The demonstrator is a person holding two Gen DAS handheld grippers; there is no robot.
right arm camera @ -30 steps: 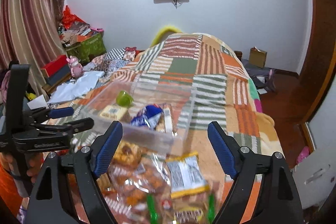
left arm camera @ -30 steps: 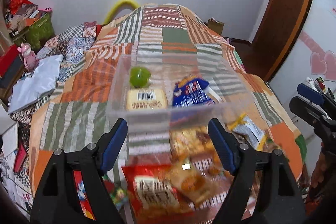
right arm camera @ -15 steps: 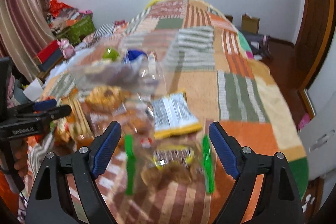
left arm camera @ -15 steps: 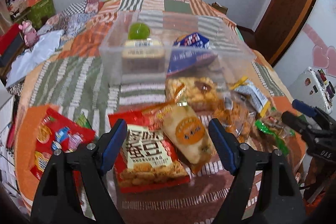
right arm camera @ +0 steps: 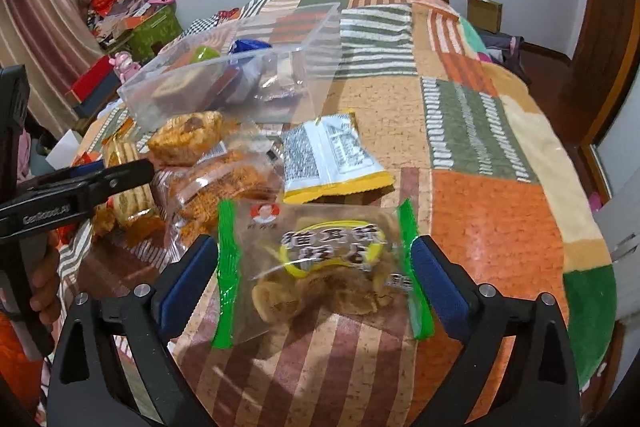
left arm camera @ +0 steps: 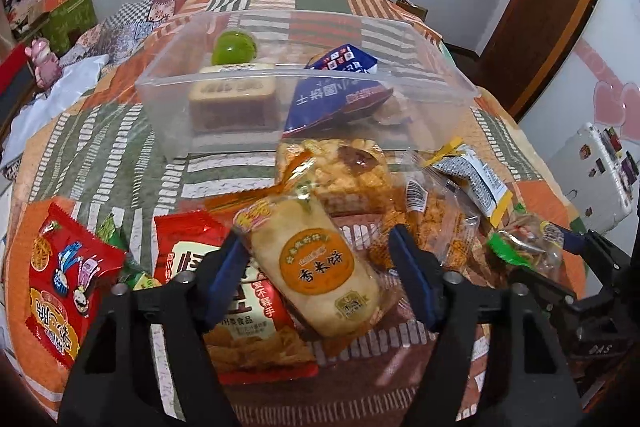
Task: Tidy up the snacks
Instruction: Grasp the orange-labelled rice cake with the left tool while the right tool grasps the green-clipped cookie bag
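A clear plastic bin (left arm camera: 168, 83) (right arm camera: 320, 39) sits on the patchwork bed and holds a green round snack (left arm camera: 234, 47), a tan boxed cake (left arm camera: 232, 99) and a blue packet (left arm camera: 340, 91). My left gripper (left arm camera: 320, 267) is open, its jaws on either side of a pale rice-cracker packet (left arm camera: 316, 263) that lies on a red packet (left arm camera: 240, 307). My right gripper (right arm camera: 316, 275) is open, its jaws on either side of a clear green-edged chip bag (right arm camera: 320, 267). The left gripper also shows in the right wrist view (right arm camera: 132, 175).
Loose snacks lie in front of the bin: an orange cake packet (left arm camera: 344, 171), a crumbly orange packet (left arm camera: 436, 219), a yellow-edged silver packet (right arm camera: 332, 155) and a red cartoon packet (left arm camera: 68, 279). The bed's edge drops off at the right (right arm camera: 592, 267). Boxes and a pink toy stand left.
Both grippers have come down and forward toward the snacks. The left now frames the rice-cracker packet and the right frames the green-edged bag. Both stay open.
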